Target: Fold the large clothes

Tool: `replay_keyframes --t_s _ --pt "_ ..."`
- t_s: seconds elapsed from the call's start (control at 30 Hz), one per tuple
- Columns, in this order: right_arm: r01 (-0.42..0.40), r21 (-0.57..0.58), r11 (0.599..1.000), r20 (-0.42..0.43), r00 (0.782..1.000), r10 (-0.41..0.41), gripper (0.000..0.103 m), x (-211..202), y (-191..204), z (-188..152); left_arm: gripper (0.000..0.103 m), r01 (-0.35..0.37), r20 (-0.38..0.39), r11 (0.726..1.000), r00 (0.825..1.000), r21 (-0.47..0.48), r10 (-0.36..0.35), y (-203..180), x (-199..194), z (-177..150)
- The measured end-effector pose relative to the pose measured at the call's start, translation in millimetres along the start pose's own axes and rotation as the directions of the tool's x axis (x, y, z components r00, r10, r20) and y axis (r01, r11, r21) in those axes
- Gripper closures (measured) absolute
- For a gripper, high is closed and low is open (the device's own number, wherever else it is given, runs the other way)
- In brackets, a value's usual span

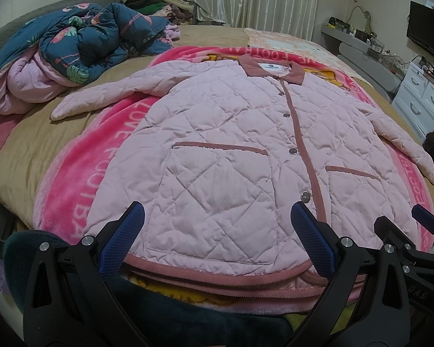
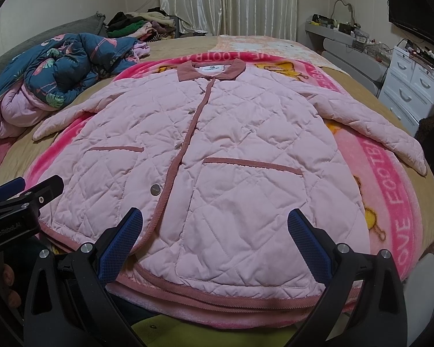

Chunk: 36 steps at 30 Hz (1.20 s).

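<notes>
A pale pink quilted jacket with dusty-rose collar, placket and hem trim lies flat and buttoned on a pink blanket, sleeves spread to both sides. My left gripper hovers open just above the hem, over the left pocket. Over the right pocket, my right gripper is open too, nothing between its blue pads. The right gripper shows at the lower right edge of the left wrist view. At the left edge of the right wrist view is the left gripper.
The pink blanket covers a tan bed. A crumpled blue floral duvet lies at the far left, a clothes pile behind it. White drawers stand right of the bed.
</notes>
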State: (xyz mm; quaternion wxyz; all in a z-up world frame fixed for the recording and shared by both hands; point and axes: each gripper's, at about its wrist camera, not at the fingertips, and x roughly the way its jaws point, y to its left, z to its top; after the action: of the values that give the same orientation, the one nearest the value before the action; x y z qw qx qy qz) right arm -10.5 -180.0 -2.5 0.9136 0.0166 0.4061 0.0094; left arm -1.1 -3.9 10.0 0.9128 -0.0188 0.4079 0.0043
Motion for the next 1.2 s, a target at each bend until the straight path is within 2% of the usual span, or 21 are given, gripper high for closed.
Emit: replay_keyframes --t_s 0.2,0.67,0.9,1.2 --pt "-0.002 -0.001 1.0 0.008 1.0 0.002 0.004 5 -6 9 0.009 -0.007 0.001 1.0 1.0 -0.008 0.007 -1 9 1" --pt "0.011 0.01 1.0 0.007 1.0 -0.011 0.004 26 -30 43 0.009 0.018 -0.018 1.0 1.0 0.01 -0.017 -23 35 35" --pt "0.027 0.045 0.999 0.019 0.999 -0.028 0.004 43 -53 62 0.009 0.035 -0.038 0.999 0.999 0.019 -0.034 -40 58 52" --pt "0.09 0.095 0.991 0.022 0.995 -0.092 0.004 68 -95 85 0.009 0.053 -0.046 0.998 0.998 0.045 -0.051 -70 86 80"
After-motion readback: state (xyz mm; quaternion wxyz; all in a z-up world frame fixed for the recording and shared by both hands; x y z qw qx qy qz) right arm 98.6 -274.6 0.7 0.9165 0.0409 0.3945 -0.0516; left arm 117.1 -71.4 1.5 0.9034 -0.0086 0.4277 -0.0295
